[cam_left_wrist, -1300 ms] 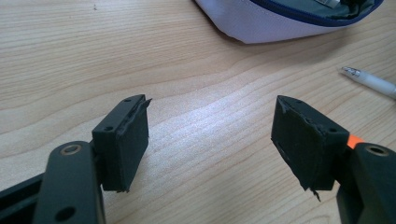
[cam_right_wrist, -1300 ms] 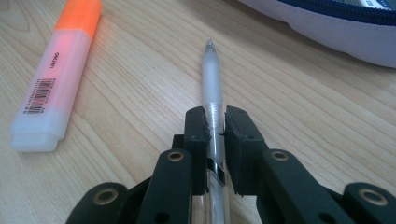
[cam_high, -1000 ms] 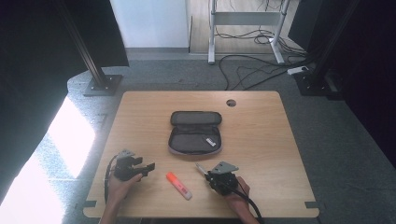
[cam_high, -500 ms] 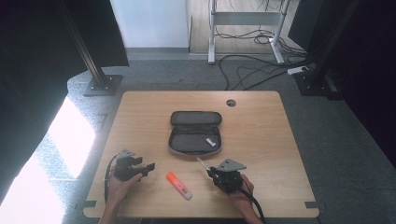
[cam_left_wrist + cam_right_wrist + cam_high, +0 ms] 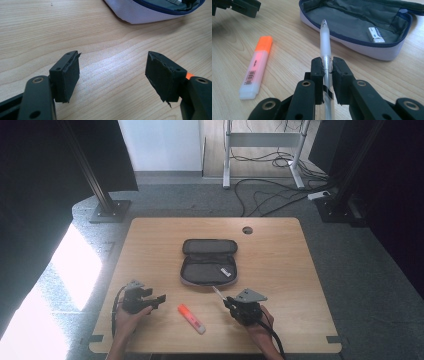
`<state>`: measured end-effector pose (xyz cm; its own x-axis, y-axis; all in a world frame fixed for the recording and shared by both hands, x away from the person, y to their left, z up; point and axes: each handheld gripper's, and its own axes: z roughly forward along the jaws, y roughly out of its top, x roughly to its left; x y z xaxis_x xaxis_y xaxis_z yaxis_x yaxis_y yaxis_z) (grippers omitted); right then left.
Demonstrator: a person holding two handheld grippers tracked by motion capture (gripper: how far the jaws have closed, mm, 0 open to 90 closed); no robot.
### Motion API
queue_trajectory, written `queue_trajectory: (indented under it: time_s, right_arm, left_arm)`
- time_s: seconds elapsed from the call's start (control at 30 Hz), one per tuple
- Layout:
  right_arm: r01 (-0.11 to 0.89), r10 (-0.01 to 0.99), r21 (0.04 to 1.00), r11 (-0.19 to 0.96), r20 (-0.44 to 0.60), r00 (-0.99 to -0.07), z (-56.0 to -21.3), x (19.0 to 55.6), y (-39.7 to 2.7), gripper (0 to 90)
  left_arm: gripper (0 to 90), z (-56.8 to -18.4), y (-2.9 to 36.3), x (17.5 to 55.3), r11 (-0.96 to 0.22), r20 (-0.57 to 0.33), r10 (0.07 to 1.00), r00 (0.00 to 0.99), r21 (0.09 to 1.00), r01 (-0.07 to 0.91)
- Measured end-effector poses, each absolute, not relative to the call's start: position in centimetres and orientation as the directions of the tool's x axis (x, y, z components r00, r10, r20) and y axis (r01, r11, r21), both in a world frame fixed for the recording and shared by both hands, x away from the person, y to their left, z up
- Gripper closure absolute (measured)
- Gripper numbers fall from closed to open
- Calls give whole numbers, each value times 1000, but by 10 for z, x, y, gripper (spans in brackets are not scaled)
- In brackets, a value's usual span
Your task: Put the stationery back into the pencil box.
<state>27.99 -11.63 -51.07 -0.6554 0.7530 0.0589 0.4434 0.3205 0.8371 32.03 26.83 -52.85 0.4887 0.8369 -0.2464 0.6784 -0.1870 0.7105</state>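
Note:
My right gripper [image 5: 327, 65] [image 5: 229, 301] is shut on a clear white pen [image 5: 325, 40] [image 5: 218, 293], whose tip points toward the open grey pencil case [image 5: 362, 27] [image 5: 209, 261]. A small white eraser [image 5: 375, 34] [image 5: 225, 271] lies inside the case. An orange highlighter [image 5: 257, 66] [image 5: 191, 318] lies flat on the table between the two grippers. My left gripper [image 5: 112, 72] [image 5: 159, 298] stands open over bare wood at the front left, with nothing between its pads. The case's pale rim [image 5: 155, 15] shows ahead of it.
The wooden table [image 5: 280, 255] has a round cable hole [image 5: 247, 230] at the back. Black frame posts [image 5: 100, 190] and floor cables [image 5: 270, 195] lie beyond the far edge. Bare wood stretches to the right and left of the case.
The right gripper has lifted and shifted slightly right with the pen, whose tip now points at the case's near rim. The left gripper has stayed where it was.

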Motion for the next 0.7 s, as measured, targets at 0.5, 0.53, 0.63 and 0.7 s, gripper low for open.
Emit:
queue_trajectory:
  time_s: [0.5, 0.53, 0.63, 0.7]
  right_arm:
    - [442, 765, 851, 283, 78, -639, -501, 293, -122, 784]
    - [441, 766, 851, 284, 76, -639, -501, 294, -121, 784]
    - [442, 767, 850, 287, 72, -638, -500, 300, -120, 784]
    - [444, 769, 849, 285, 74, -635, -500, 304, -120, 784]
  left_arm:
    - [281, -528, 267, 320, -187, -244, 838, 489, 712, 677]
    - [281, -528, 267, 320, -187, -245, 837, 489, 712, 677]
    - [281, -528, 267, 321, -189, -247, 836, 491, 710, 679]
    - [281, -528, 267, 321, -189, -247, 836, 491, 710, 678]
